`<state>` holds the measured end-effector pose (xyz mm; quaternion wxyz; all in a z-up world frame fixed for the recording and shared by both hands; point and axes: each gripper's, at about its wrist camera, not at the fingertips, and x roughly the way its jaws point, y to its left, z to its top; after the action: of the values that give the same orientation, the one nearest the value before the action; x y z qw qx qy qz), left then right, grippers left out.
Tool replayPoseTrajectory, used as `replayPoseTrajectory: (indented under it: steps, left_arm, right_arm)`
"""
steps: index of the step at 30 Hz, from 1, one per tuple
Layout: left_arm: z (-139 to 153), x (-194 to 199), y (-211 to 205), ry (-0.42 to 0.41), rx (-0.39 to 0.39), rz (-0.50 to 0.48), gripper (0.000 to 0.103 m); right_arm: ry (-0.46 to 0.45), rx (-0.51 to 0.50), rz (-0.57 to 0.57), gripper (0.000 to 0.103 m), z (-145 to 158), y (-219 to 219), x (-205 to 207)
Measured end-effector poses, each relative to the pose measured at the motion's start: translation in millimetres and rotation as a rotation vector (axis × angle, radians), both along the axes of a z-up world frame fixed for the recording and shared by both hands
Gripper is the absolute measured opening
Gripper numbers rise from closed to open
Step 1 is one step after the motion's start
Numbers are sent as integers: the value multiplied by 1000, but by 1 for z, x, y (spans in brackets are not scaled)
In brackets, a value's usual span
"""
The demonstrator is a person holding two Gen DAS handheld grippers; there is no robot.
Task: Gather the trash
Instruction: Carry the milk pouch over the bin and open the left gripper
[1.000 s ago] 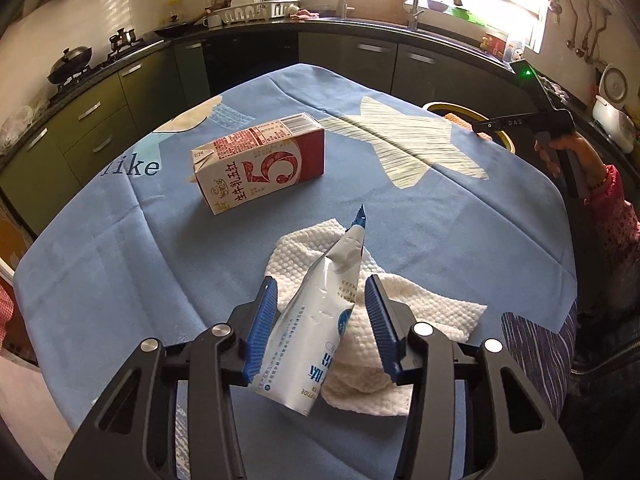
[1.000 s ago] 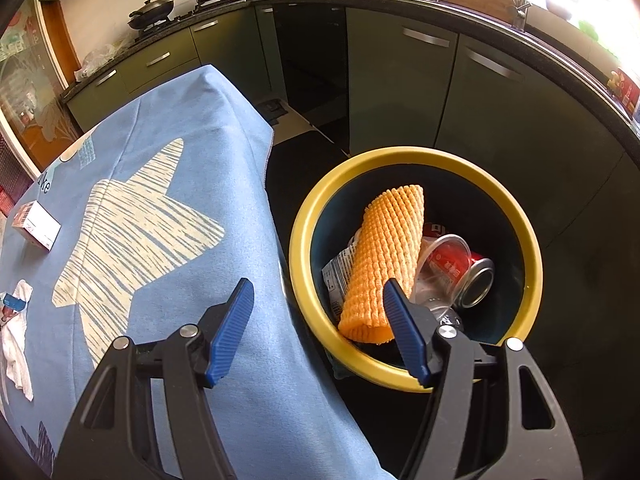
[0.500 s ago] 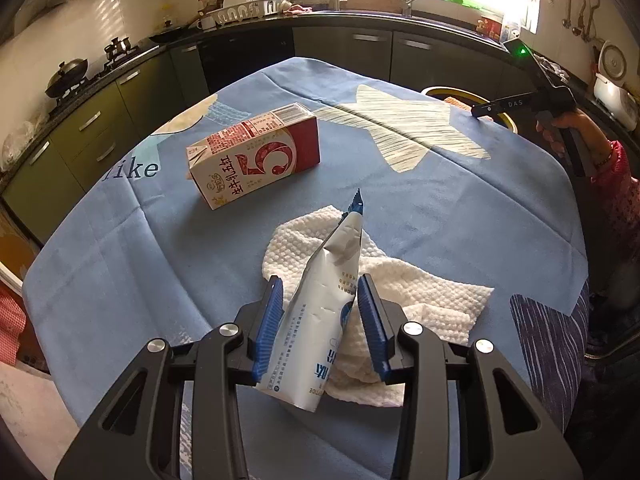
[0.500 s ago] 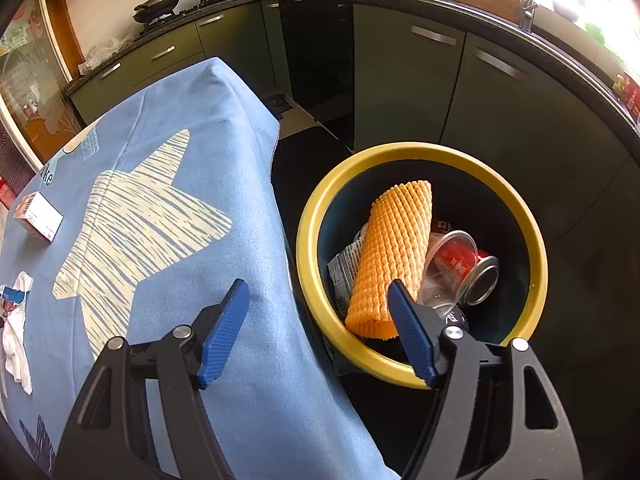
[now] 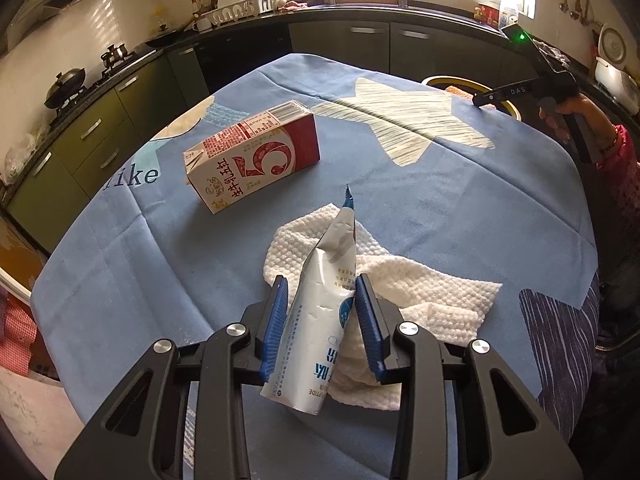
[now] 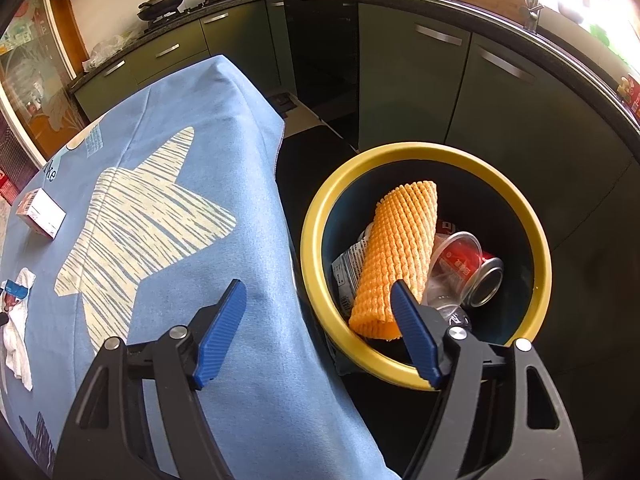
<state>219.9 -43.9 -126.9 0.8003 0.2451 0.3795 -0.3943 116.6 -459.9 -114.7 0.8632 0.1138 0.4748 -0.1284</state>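
On the blue star-printed table (image 5: 500, 208), near its front edge, the left tool (image 5: 320, 320) straddles a crumpled white and blue plastic pouch (image 5: 320, 304) that lies on a white quilted paper towel (image 5: 420, 284). Its two blue jaws have just been closing and now stand against either side of the pouch, seeming to pinch it. The pouch's long axis runs straight along the tool's line of sight, pointed tip away, so the jaws cross its narrow width. Further back and to the left, a red and white milk carton (image 5: 256, 156) lies on its side, apart from the towel. At the far right table edge the right tool (image 6: 316, 304) hangs with jaws wide apart and nothing between them, above the gap between the table and a round yellow-rimmed dark bin (image 6: 536, 232) on the floor. Inside the bin sit an orange ribbed roll (image 6: 400, 248) and a red drink can (image 6: 480, 272). The left hand's pouch must likely travel right, across the table, to reach that bin
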Motion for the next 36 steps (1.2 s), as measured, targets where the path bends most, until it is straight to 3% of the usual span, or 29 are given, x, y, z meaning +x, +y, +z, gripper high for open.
replayPoseTrajectory:
  steps: [3,10,20,36]
  left_arm:
    - [6,1,1,-3,-15,9,27]
    - [24,-4,1,-40,-22,40,26]
    - [51,-22,-23,-114,28,120,25]
    - [125,-55,-72,-164,-27,78,25]
  right_arm:
    - [-2,3,2,70,0,0,0]
    - [-26,11,3,70,6,-2,-4]
    - [-61,38,5,70,11,-11,-15]
    - [-110,112,8,70,7,-33,-50]
